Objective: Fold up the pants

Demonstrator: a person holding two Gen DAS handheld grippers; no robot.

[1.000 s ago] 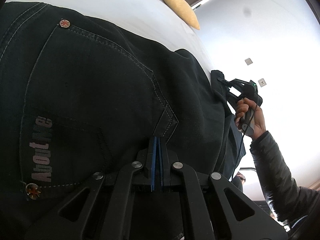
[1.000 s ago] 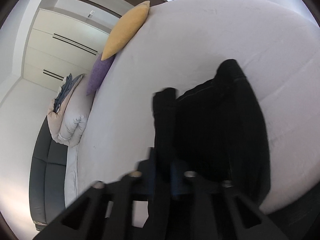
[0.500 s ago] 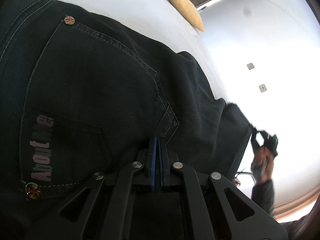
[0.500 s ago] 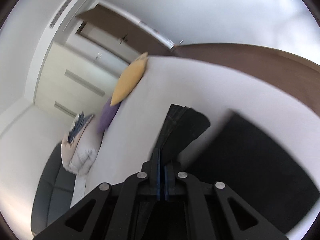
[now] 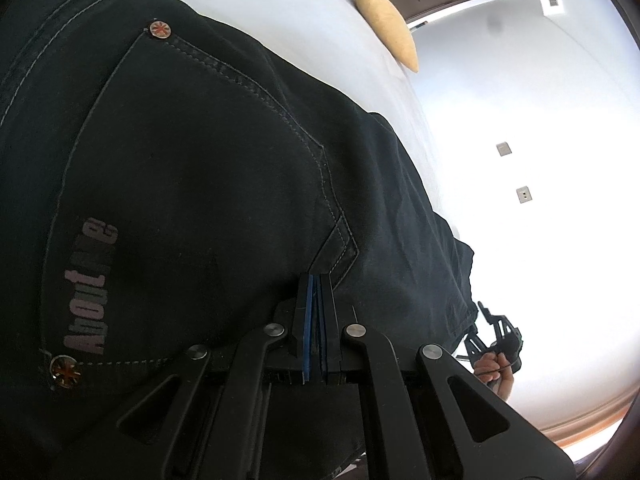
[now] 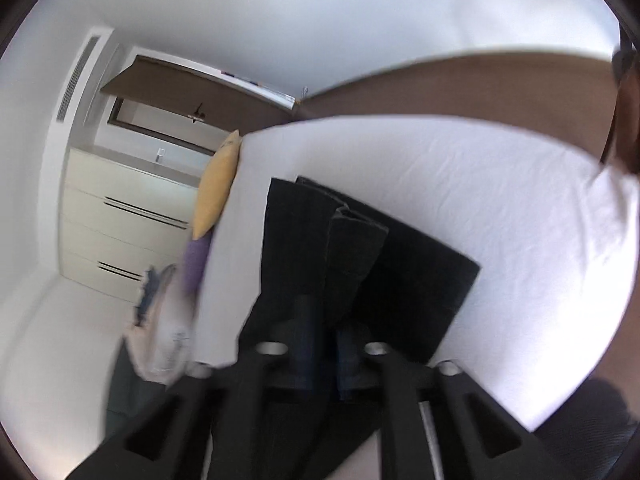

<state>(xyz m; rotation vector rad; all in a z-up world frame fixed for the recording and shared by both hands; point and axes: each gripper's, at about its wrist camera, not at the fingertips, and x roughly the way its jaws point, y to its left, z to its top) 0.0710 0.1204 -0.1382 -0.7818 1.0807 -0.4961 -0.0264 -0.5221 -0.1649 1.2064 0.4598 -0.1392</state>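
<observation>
One pair of dark pants [image 6: 352, 248], one bed [image 6: 500, 200], one yellow pillow [image 6: 218, 188], one purple pillow [image 6: 196, 258], two tools: left tool [image 5: 315, 280], right tool [image 6: 324, 320].

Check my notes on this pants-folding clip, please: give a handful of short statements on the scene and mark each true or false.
1. The pants are dark denim with a stitched back pocket. True.
2. The left tongs stand wide open. False: they are shut, at the pocket's lower corner.
3. A yellow pillow lies at the edge of the white bed. True.
4. The pants lie on a wooden floor. False: they lie on the bed.
5. The right tongs are opening, with dark fabric between them. True.
</observation>
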